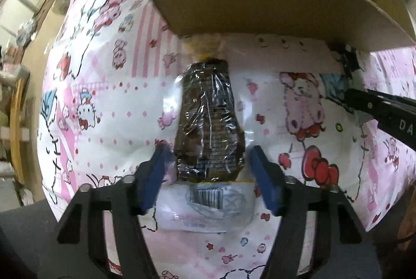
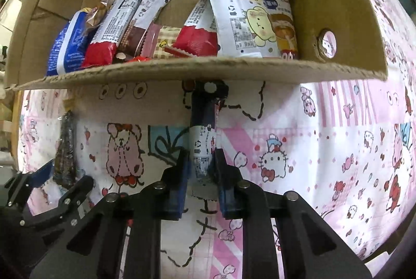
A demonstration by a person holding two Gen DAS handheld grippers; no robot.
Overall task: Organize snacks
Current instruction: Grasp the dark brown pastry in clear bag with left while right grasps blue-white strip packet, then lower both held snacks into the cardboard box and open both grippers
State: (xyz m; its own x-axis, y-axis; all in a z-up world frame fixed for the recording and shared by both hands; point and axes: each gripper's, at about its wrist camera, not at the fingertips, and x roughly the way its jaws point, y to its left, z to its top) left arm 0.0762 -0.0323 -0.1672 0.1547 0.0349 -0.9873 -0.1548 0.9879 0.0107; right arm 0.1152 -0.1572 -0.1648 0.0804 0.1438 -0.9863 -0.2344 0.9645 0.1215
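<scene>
You're straddling the dark packet (image 1: 209,122) on the cloth (image 1: 109,86) with your left gripper (image 1: 208,169) wide open, your right gripper (image 2: 201,169) pinching the blue stick (image 2: 202,133) below the box (image 2: 197,68), risking snagging that rim.

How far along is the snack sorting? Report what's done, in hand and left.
Done: several wrapped snacks already stand inside the cardboard box. In hand: the right gripper is shut on a navy-and-white snack bar, pointed toward the box. Left: the clear-wrapped dark snack lies on the patterned cloth between the left gripper fingers, which stand open around it, not yet clamped.
</scene>
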